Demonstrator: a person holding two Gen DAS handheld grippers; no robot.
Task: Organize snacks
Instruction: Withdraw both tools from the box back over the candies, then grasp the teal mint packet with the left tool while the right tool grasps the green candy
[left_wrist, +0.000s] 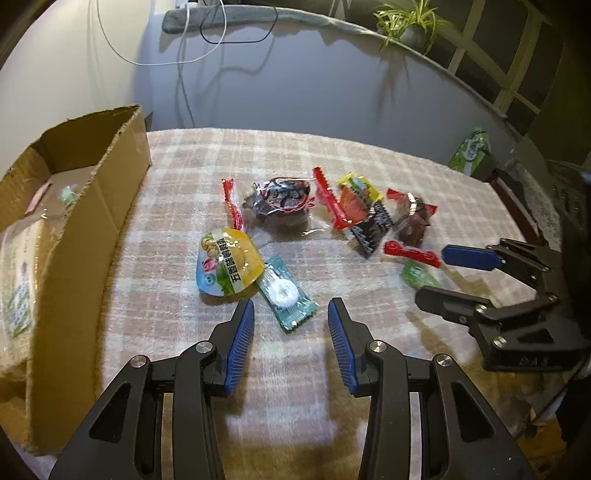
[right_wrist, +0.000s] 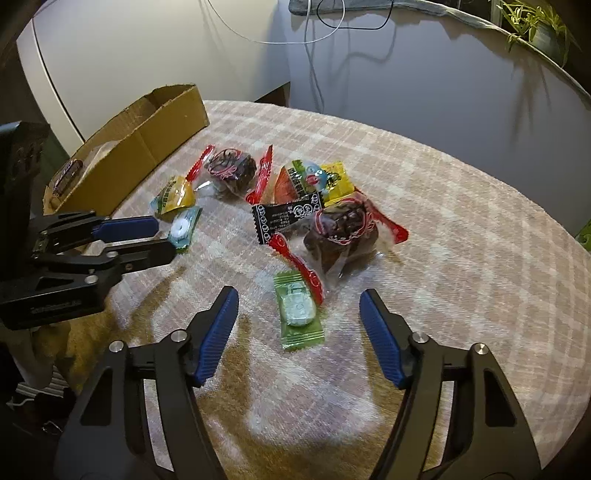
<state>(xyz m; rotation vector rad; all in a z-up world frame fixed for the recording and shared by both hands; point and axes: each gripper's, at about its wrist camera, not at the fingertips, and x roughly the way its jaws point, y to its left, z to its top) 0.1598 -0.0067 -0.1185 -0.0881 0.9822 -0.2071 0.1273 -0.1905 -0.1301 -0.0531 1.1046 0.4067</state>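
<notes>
Above the desk (left_wrist: 295, 369), the left gripper (left_wrist: 291, 317) frames a teal mint candy (left_wrist: 286, 295), the right gripper (right_wrist: 299, 314) a green candy (right_wrist: 298, 310); both jaws apart, gripping nothing.

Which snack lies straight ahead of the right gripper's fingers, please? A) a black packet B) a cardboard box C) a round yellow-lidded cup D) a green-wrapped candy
D: the green-wrapped candy lies on the checked cloth just ahead of the open right gripper, nearer to it than any other snack.
</notes>
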